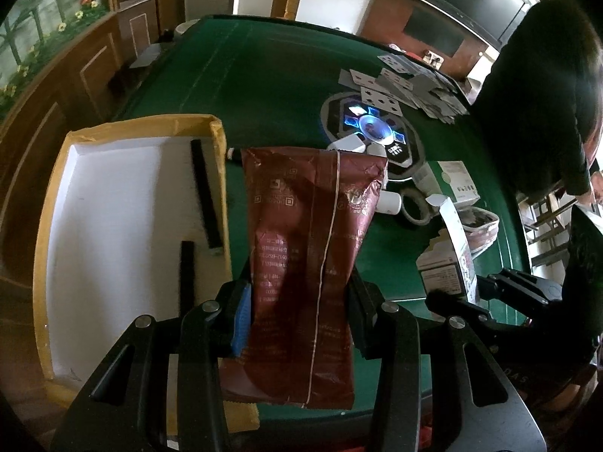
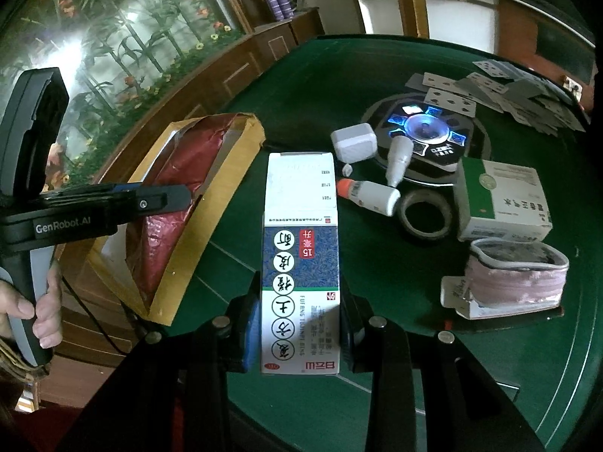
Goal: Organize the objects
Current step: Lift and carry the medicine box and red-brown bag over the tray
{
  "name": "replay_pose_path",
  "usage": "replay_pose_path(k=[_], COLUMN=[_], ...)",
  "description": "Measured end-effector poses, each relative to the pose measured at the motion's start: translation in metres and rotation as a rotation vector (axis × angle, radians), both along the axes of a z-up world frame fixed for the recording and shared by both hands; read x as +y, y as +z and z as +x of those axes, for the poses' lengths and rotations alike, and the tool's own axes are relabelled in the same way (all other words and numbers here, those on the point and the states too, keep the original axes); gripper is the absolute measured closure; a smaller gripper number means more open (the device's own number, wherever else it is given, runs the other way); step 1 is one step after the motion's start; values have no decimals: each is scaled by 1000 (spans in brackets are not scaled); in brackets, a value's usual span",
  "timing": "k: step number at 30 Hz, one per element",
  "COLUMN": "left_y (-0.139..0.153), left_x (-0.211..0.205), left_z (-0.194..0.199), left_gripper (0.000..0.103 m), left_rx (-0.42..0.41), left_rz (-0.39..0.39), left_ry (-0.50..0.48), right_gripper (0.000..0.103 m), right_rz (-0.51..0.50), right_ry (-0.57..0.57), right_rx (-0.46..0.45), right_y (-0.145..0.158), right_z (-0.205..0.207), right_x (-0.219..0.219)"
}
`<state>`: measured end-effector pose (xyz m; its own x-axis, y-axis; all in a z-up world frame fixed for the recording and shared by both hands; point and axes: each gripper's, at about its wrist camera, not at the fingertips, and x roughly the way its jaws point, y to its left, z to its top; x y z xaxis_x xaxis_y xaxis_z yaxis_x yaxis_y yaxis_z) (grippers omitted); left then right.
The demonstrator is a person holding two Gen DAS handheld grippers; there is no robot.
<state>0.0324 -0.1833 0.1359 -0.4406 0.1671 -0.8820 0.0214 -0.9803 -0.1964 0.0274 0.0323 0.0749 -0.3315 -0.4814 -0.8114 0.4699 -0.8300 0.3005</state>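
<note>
Flower mural (image 2: 113,37) glows behind wood paneling (image 1: 75,71); two purple cans (image 2: 280,4) perch on cabinet (image 1: 150,19); dark-clothed person (image 1: 535,94) at table's far side.

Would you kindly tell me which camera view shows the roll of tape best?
The right wrist view: the roll of tape lies fully visible on the green table, its open ring clear. In the left wrist view the tape appears smaller, partly hidden behind a white box flap.

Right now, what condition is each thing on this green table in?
Left hand-held gripper: clamped on red pouch, lifted.
Right hand-held gripper: clamped on blue-and-white carton, its top flap open.
Cardboard box: open.
Orange-capped bottle: lying down.
Tape roll: lying flat.
Playing cards: scattered.
</note>
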Motion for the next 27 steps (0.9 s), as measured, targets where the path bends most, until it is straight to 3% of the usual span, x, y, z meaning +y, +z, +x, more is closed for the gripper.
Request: replay_pose_path(k=[12, 27], left_y=[1, -19], left_x=[-44, -130], left_z=[8, 17], left_gripper=[61, 61], left_rx=[0, -52], left_rz=[8, 4], left_ry=[63, 196], right_gripper=[70, 70], right_rz=[-8, -26], right_ry=[35, 68], right_rx=[-4, -31], right_y=[2, 0], right_z=[-7, -21], right_x=[-36, -86])
